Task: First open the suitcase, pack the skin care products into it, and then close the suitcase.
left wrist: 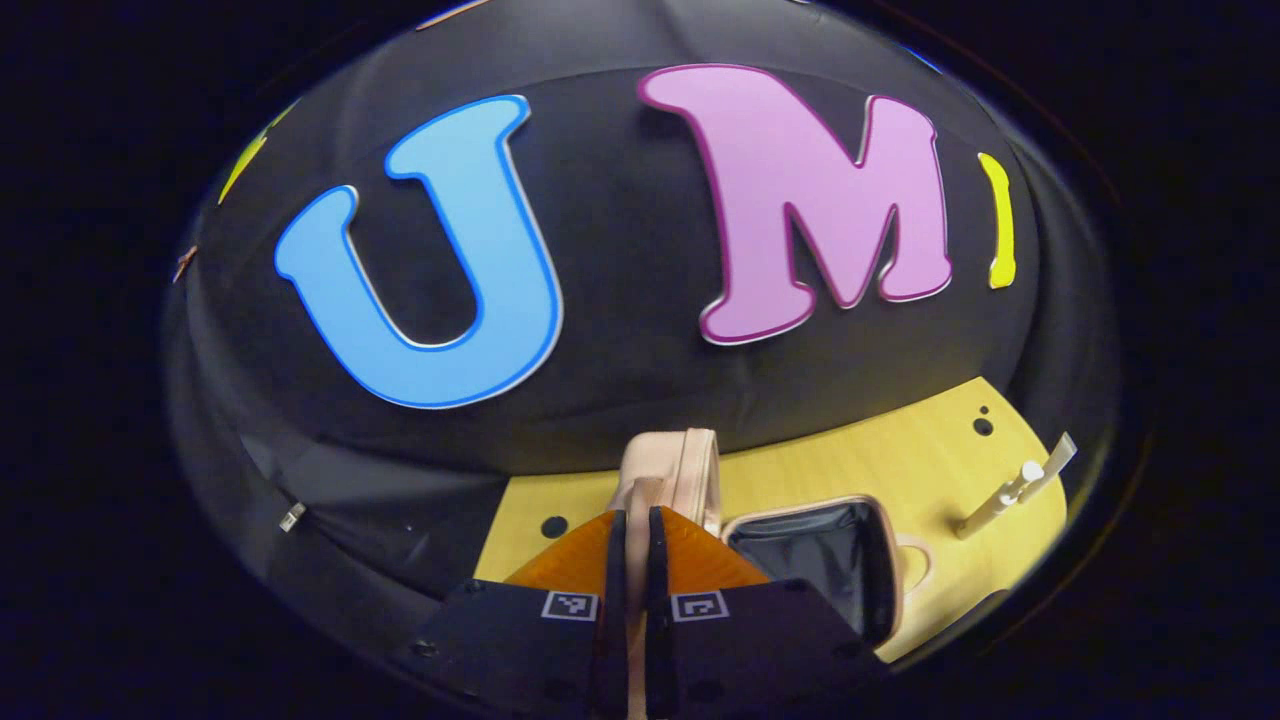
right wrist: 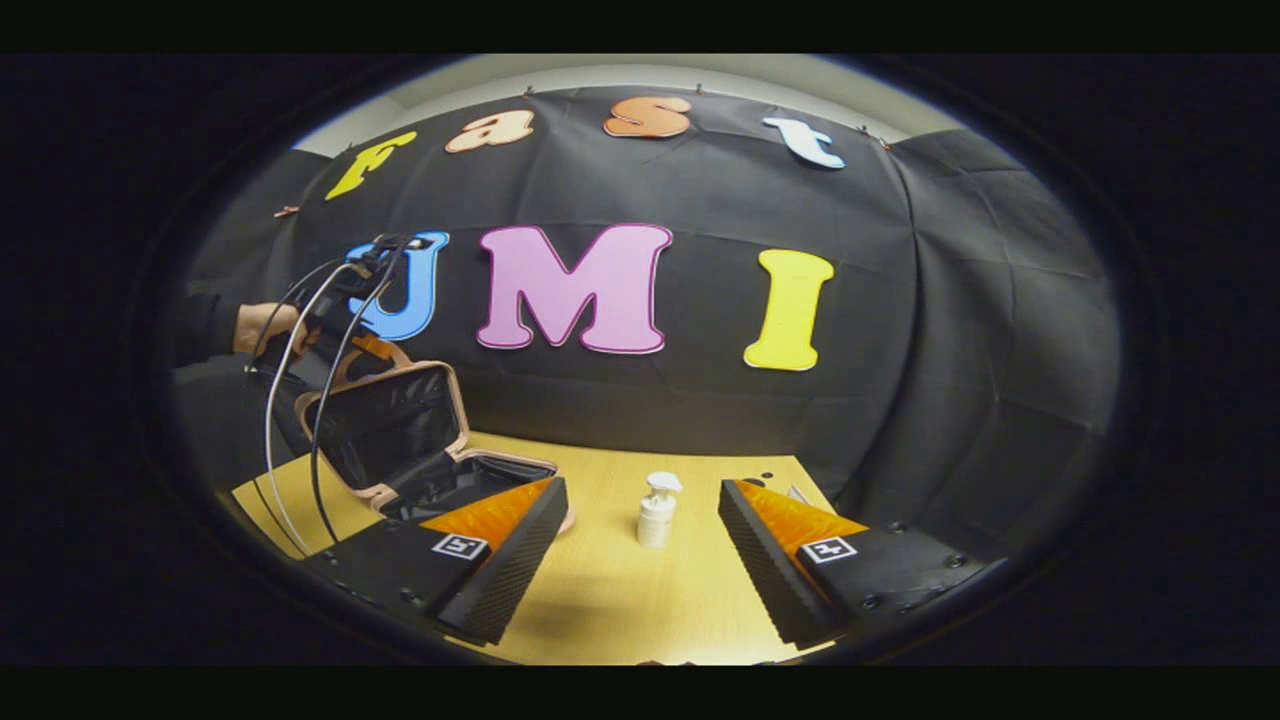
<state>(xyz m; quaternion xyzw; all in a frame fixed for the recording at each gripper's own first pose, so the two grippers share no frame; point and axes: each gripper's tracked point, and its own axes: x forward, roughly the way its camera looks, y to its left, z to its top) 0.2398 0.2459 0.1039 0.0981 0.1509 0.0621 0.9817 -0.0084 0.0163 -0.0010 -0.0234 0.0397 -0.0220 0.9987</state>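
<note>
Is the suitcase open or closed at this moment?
Open. In the right gripper view the suitcase has its lid raised, showing the dark lining; the left gripper is closed on the lid's edge.

In the left gripper view, our left gripper point(left wrist: 632, 545) covers the lower part of the lid point(left wrist: 672, 470), so we cannot see how far the fingers point(left wrist: 612, 560) reach along its edge. The case point(left wrist: 815, 560) is partly behind the same gripper and runs out at the view's lower rim. The bottle point(left wrist: 1012, 490) sits far out at the rim, stretched and too small to make out.

In the right gripper view, the right gripper's near finger point(right wrist: 500, 560) hides the case's front corner. The hand point(right wrist: 262, 326) and the far gripper point(right wrist: 345, 310) are small and dim behind cables point(right wrist: 290, 400); their grip on the lid is unclear. The table point(right wrist: 620, 600) is cut off below.
</note>
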